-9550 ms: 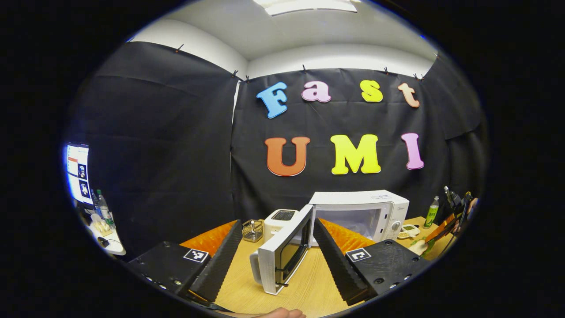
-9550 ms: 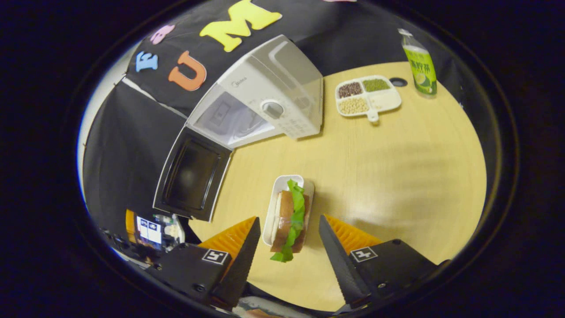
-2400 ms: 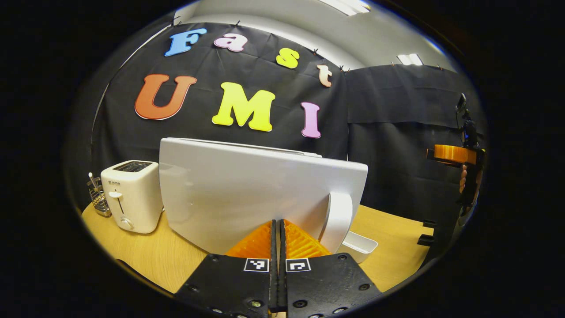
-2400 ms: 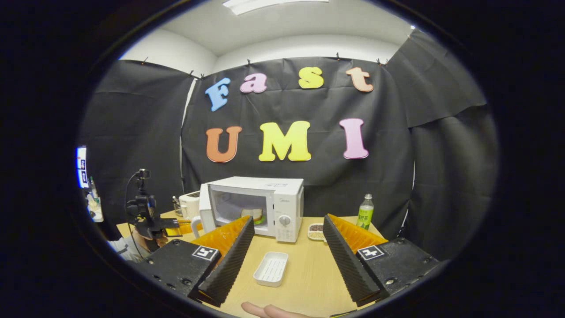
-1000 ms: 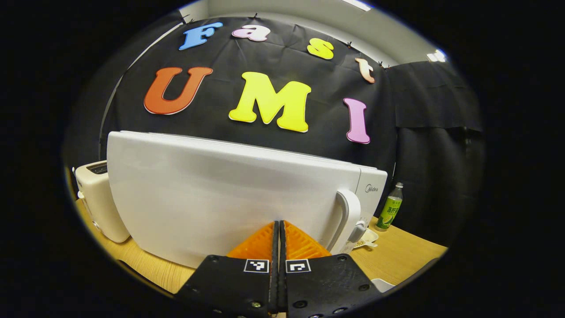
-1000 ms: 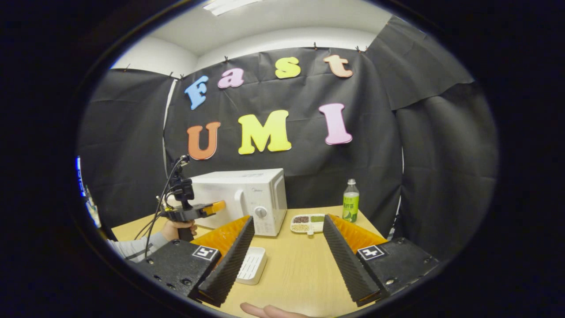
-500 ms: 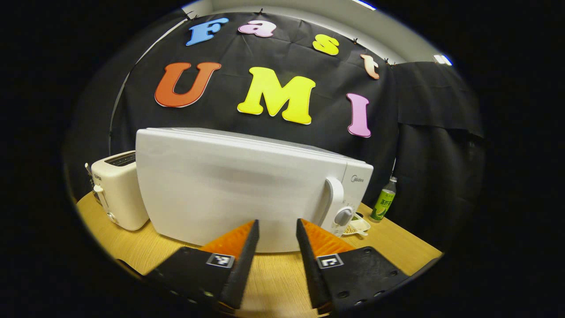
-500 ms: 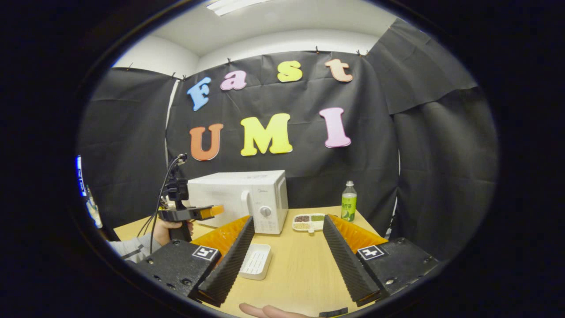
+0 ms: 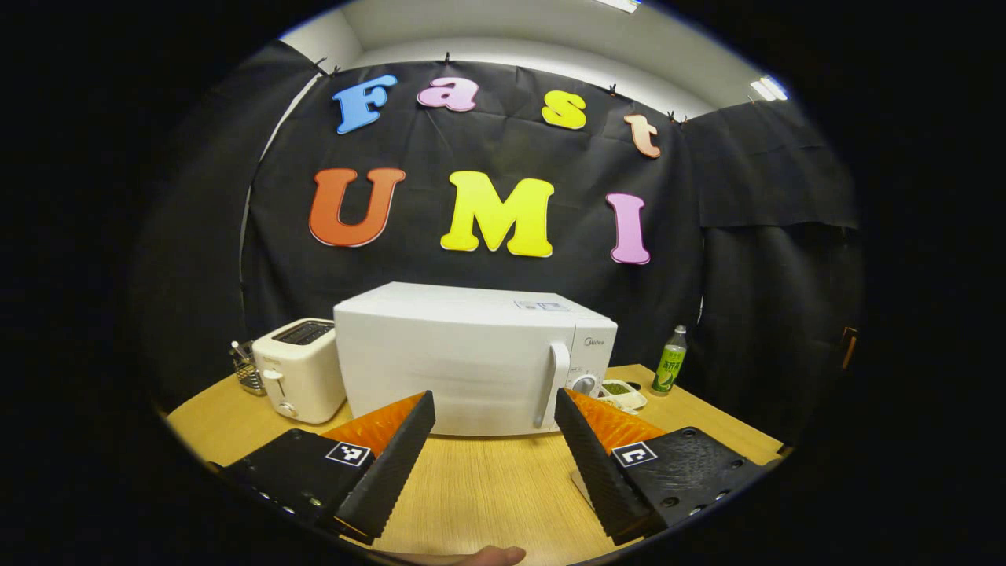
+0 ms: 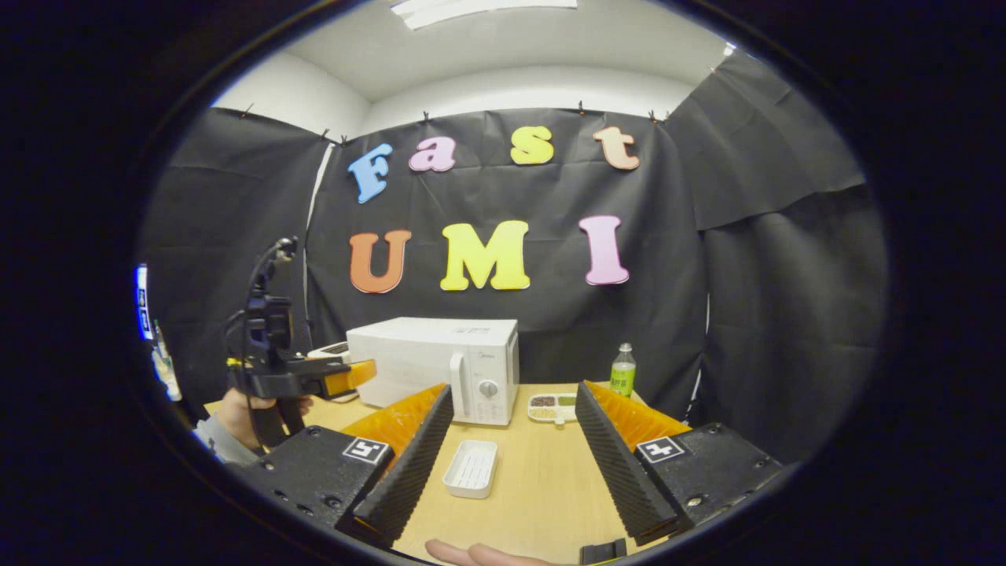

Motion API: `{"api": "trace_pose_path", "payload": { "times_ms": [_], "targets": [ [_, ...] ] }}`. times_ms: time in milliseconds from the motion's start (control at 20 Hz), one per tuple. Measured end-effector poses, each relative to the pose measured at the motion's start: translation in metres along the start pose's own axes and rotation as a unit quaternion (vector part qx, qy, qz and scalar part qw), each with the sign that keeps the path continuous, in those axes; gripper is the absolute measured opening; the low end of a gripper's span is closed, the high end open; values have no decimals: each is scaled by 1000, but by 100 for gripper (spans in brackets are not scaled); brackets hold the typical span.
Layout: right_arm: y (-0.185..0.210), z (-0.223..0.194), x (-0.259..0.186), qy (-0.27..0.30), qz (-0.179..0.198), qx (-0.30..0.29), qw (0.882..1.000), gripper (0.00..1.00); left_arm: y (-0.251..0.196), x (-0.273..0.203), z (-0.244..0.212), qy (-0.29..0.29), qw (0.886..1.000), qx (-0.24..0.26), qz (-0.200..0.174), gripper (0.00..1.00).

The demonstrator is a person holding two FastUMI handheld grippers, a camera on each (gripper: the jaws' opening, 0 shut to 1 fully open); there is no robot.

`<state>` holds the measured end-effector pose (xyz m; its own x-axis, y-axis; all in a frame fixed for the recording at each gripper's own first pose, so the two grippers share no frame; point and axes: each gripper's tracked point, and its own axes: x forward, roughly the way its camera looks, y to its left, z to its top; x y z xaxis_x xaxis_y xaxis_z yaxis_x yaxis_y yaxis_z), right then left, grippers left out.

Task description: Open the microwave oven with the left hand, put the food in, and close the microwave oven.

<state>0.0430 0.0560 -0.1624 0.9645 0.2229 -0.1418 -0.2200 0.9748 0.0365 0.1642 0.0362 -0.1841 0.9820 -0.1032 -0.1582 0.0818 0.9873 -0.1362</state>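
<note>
The door of the white box-shaped microwave oven [image 9: 471, 358] is closed, so I cannot see the food inside. Left of it, the small wire basket [image 9: 248, 377] is half hidden behind the cream toaster [image 9: 302, 368]. Right of it, the white divided dish [image 9: 622, 391] is partly covered by my finger [image 9: 605, 440].

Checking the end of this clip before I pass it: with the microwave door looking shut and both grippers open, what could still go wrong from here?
Little, I think. The microwave door looks flush, but whether it latched cannot be told; it might spring ajar. The empty white tray lies just ahead of the open right gripper, so a forward move could knock it. The open left gripper sits near the door handle and could catch it.
</note>
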Motion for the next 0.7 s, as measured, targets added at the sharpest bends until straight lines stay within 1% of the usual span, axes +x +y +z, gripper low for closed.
{"api": "trace_pose_path", "payload": {
  "times_ms": [50,100,150,200,300,350,400,600,650,700],
  "targets": [
    [4,6,-5,-1,-3,-3,1000,99,0,-16,9,-7,1000,4,7,95],
    [5,11,-10,2,-10,-7,1000,91,1,-33,20,-16,1000,12,10,95],
    [4,18,-17,1,-18,-11,1000,92,0,-50,32,-28,999,18,12,95],
    [3,25,-22,-1,-27,-13,1000,99,1,-66,44,-39,999,23,15,95],
    [-3,43,-38,-10,-49,-14,999,99,3,-98,63,-49,998,22,19,95],
    [-5,52,-46,-18,-57,-13,998,99,5,-114,72,-52,998,22,22,84],
    [-7,61,-53,-24,-62,-12,998,99,9,-131,82,-56,998,24,30,95],
    [-19,93,-80,-50,-81,-10,995,99,19,-198,121,-99,992,42,61,95],
    [-23,96,-86,-52,-88,-11,995,99,17,-211,133,-118,990,38,61,95],
    [-25,101,-91,-55,-90,-12,994,99,12,-220,138,-128,990,30,53,95]
  ]
}}
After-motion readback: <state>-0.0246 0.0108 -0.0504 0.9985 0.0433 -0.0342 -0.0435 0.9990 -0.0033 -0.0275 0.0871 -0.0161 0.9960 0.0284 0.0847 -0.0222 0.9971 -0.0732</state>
